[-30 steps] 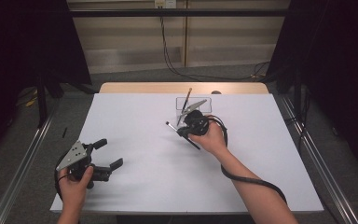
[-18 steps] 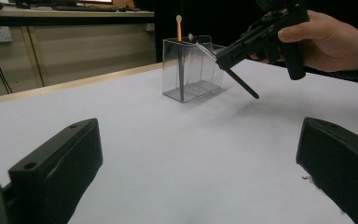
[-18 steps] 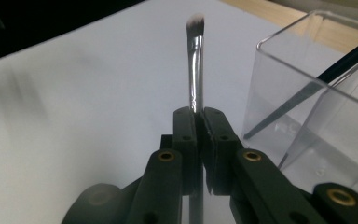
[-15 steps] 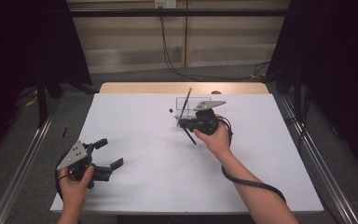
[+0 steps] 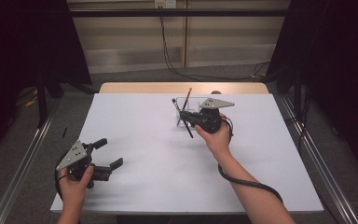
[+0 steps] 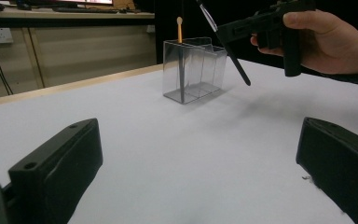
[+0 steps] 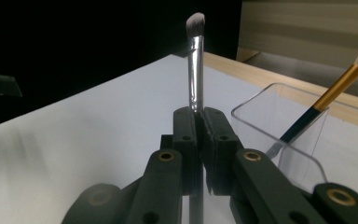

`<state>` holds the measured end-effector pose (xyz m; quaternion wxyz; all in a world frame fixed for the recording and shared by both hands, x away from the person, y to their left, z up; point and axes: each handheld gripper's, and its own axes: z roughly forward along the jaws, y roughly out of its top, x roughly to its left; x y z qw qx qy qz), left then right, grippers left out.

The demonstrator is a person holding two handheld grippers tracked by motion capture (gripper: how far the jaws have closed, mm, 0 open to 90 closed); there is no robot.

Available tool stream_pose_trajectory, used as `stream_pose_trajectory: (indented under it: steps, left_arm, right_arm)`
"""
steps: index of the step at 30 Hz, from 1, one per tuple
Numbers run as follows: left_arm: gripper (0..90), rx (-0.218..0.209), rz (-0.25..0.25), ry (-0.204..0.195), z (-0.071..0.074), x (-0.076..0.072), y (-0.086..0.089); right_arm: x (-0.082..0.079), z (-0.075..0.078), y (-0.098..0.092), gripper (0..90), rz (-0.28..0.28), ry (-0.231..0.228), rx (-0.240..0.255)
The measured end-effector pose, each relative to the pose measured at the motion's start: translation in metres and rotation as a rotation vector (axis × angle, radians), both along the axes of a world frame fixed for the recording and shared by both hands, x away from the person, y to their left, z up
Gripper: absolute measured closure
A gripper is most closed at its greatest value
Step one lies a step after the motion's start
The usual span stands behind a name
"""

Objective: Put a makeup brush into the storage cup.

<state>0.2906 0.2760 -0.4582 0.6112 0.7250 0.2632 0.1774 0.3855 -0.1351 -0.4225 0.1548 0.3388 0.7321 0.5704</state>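
Observation:
My right gripper [image 5: 185, 116] is shut on a black-handled makeup brush [image 5: 189, 131] and holds it above the white table, just in front of a clear plastic holder [image 5: 196, 101]. The brush [image 7: 195, 46] rises from the closed jaws, silver ferrule and pale bristles upward. In the left gripper view the brush [image 6: 233, 52] slants down beside the holder [image 6: 196, 70], its lower end off the table. A gold-handled brush [image 5: 188, 93] leans inside the holder. My left gripper [image 5: 111, 152] rests open near the front left corner with nothing between its jaws.
A white sheet [image 5: 144, 126] covers the table, with a bare wooden strip [image 5: 135, 87] along the far edge. Metal rails [image 5: 23, 158] run along both sides. A cable [image 5: 247, 182] trails from the right gripper across the sheet.
The right gripper has lifted a little and shifted toward the holder, and the brush in it has tipped from a flatter slant to more upright. The left gripper has stayed put.

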Motion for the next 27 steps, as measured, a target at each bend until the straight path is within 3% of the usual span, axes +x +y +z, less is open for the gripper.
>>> stream_pose_trajectory:
  steps: [7,27]
  left_arm:
    - [0.3,0.001,-0.002,0.003,-0.001,0.0,0.0]
    - [0.2,0.001,-0.005,0.002,-0.001,0.001,0.0]
  right_arm:
    - [-0.002,0.006,-0.001,84.8,-0.031,-0.056,0.041]
    - [0.001,0.019,-0.005,84.8,-0.08,-0.149,0.158]
